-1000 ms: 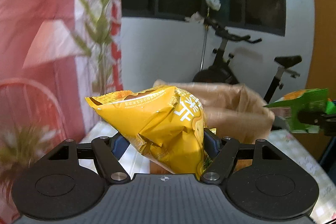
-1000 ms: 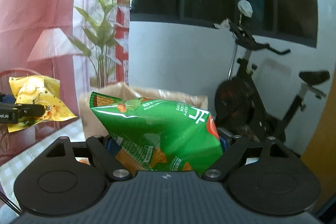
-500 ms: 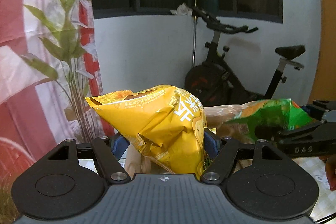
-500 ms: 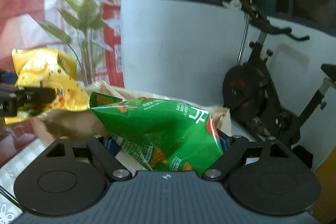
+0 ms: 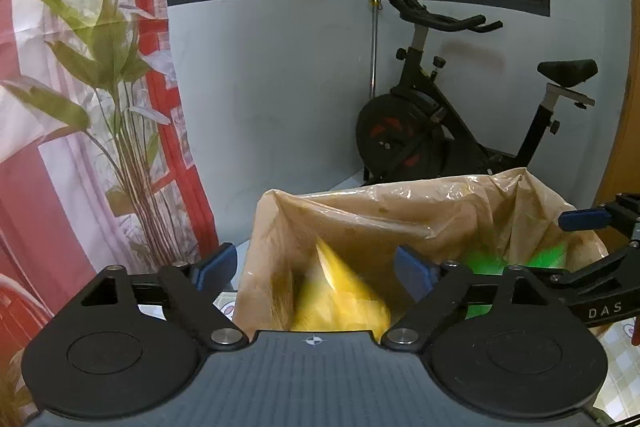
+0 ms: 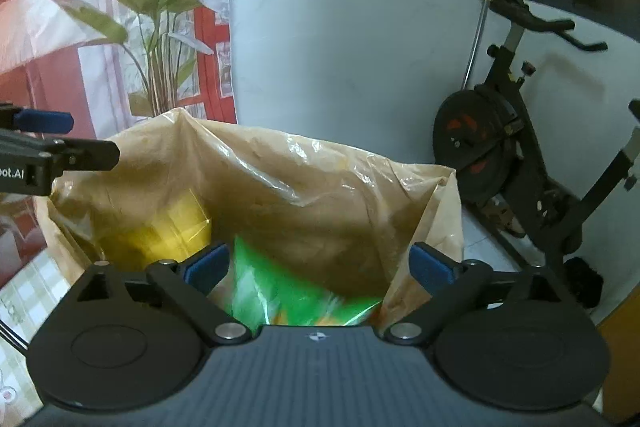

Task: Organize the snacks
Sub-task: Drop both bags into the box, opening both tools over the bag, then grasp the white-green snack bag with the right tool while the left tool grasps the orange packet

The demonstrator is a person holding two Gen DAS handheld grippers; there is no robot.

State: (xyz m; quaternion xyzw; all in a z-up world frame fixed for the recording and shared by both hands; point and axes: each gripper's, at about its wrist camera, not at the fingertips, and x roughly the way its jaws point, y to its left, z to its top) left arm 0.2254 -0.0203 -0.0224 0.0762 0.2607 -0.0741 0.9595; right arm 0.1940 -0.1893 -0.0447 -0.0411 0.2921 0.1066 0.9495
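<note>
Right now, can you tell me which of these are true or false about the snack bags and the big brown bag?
1. The left hand-held gripper is squeezing the yellow crinkly snack packet. False: its fingers are spread and the blurred packet is inside the tan plastic bag.
2. The green crinkly snack packet is in that same bag. True.
3. The right hand-held gripper is open. True.
4. The bag's mouth is tied shut. False: it gapes open.
5. A black exercise bike stands behind the bag. True.
</note>
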